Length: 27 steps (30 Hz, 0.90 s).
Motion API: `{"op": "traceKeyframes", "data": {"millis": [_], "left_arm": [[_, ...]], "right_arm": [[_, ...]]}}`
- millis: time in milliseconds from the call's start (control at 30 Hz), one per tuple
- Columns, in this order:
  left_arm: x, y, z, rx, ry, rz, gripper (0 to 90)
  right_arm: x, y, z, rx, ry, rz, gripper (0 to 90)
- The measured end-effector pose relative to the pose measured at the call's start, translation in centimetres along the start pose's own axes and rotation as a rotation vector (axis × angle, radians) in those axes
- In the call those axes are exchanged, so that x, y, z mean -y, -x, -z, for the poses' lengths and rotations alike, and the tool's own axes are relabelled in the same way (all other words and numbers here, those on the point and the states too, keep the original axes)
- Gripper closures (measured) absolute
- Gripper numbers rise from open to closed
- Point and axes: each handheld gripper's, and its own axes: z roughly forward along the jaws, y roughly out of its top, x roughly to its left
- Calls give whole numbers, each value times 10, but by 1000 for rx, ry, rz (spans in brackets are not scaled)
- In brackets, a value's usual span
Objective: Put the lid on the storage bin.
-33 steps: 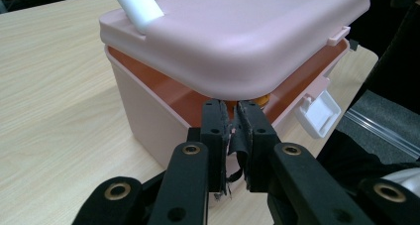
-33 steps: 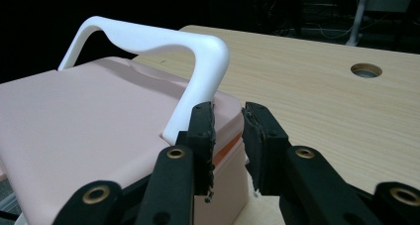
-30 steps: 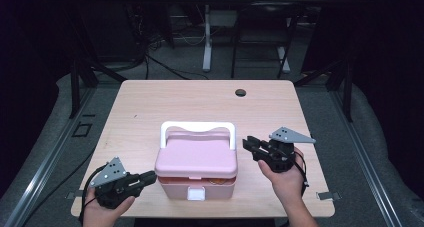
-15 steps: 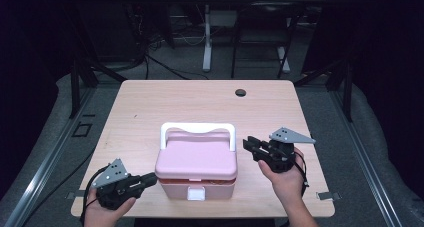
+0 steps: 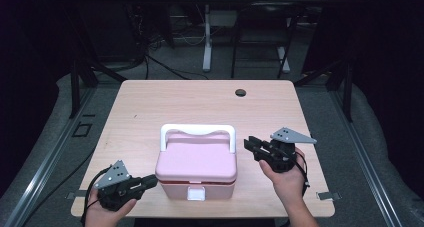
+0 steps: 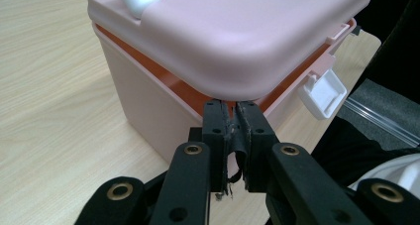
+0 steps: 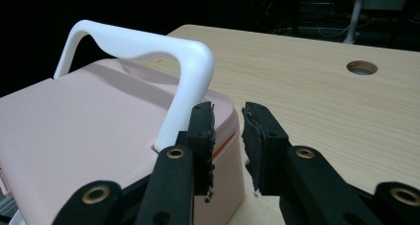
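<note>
A pink lidded box point(image 5: 197, 162) with a white handle point(image 5: 197, 129) stands on the table near its front edge. An orange seal shows between lid and base in the left gripper view. My left gripper point(image 5: 152, 179) is shut, and its tips point(image 6: 231, 107) press against the box point(image 6: 223, 31) at the front-left corner, just under the lid's rim. Nothing is between the jaws. My right gripper point(image 5: 248, 143) is open a little, with an empty gap point(image 7: 228, 112), and sits just off the box's right side beside the handle point(image 7: 129, 39).
The box's white latch point(image 5: 195, 192) sticks out at the front, also visible as the latch point(image 6: 322, 92). The wooden table point(image 5: 200, 102) has a round cable hole point(image 5: 240, 92) at the back right. Dark floor, cables and stands lie beyond.
The left gripper has shifted very slightly toward the table's near edge. The right gripper and the box hold their places.
</note>
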Motion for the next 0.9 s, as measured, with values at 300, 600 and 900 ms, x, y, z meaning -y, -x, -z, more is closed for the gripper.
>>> {"op": "traceKeyframes", "data": {"millis": [300, 600, 900], "left_arm": [[7, -3, 0, -14, -26, 13, 830], [5, -8, 7, -26, 13, 31, 816], [5, -13, 8, -48, 20, 43, 767]], "right_arm": [[0, 1, 1, 1, 2, -2, 737], [0, 1, 0, 3, -2, 0, 738], [1, 1, 0, 4, -1, 0, 738]]}}
